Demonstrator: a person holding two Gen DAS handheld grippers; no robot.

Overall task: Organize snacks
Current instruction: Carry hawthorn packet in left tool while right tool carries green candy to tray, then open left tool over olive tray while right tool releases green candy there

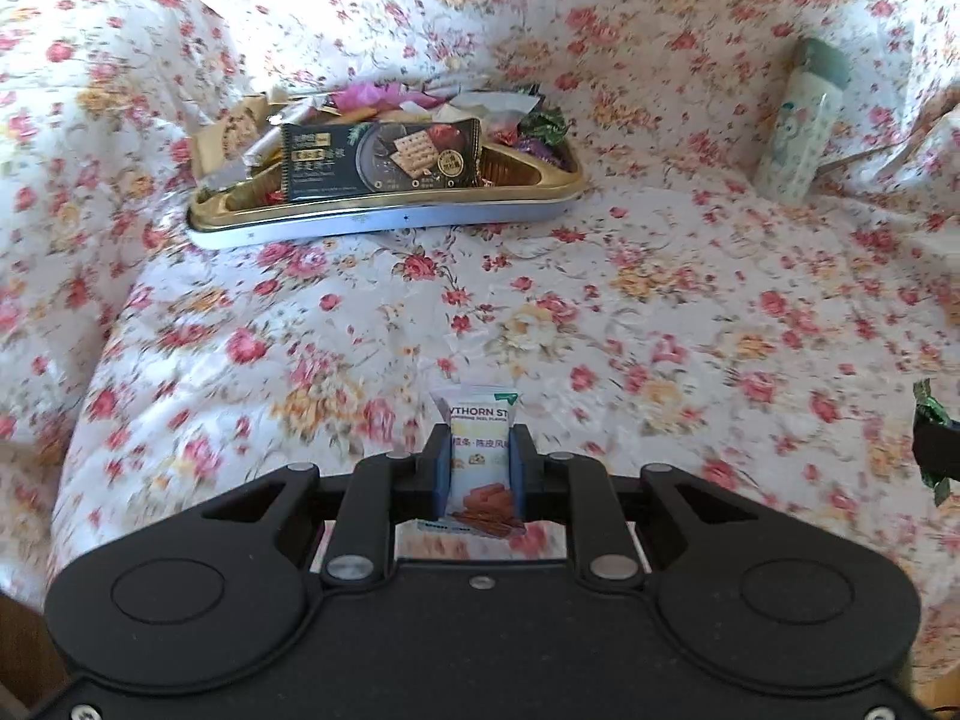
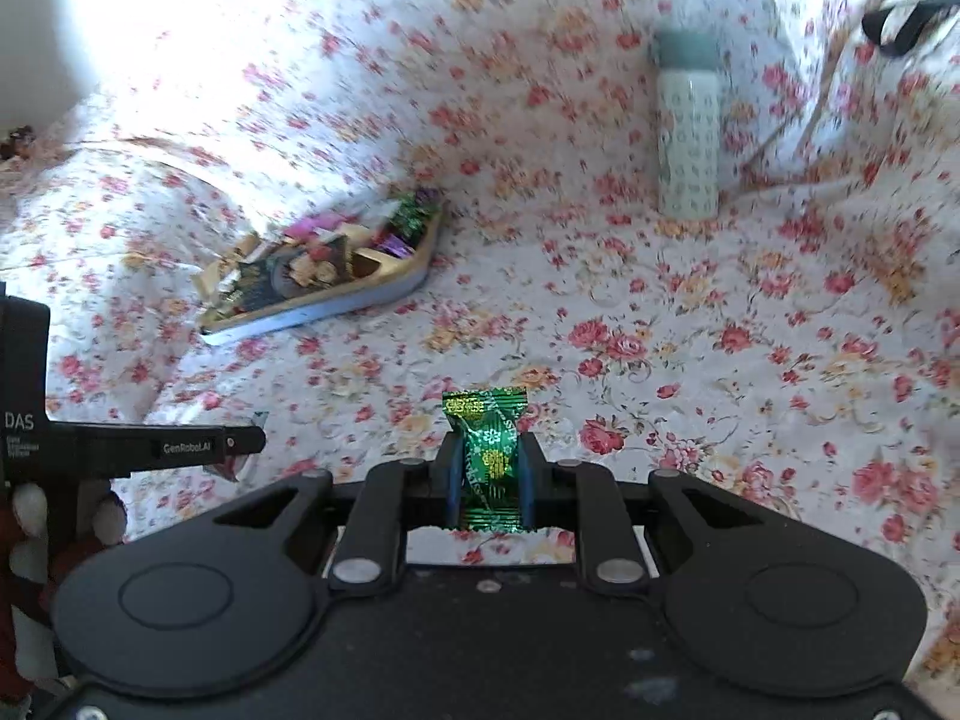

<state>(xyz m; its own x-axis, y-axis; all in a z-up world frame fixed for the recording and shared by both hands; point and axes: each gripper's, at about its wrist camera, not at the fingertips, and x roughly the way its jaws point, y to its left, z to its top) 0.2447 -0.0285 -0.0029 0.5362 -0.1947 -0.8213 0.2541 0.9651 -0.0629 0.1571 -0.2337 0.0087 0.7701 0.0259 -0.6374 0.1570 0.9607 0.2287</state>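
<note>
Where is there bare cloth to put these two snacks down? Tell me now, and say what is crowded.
Free: the wide flowered cloth between the snack tray and the bottle, and the stretch in front of the tray. Crowded: the tray itself, heaped with wrappers under a dark cracker packet. The left gripper holds a hawthorn packet, the right gripper a green candy.

Print on the hawthorn packet (image 1: 480,456) is cut short on both sides — the blue pads cover its edges, and its lower end slips behind the left gripper (image 1: 479,468) body. The tray (image 1: 384,222) is heaped, so its compartments mostly vanish under wrappers. In the right wrist view the whole floral cloth (image 2: 660,330) smears with blur, and the tray's dark cracker pack (image 2: 288,276) is unreadable there — too small. The bottle (image 2: 688,132) pattern is fuzzy too.
</note>
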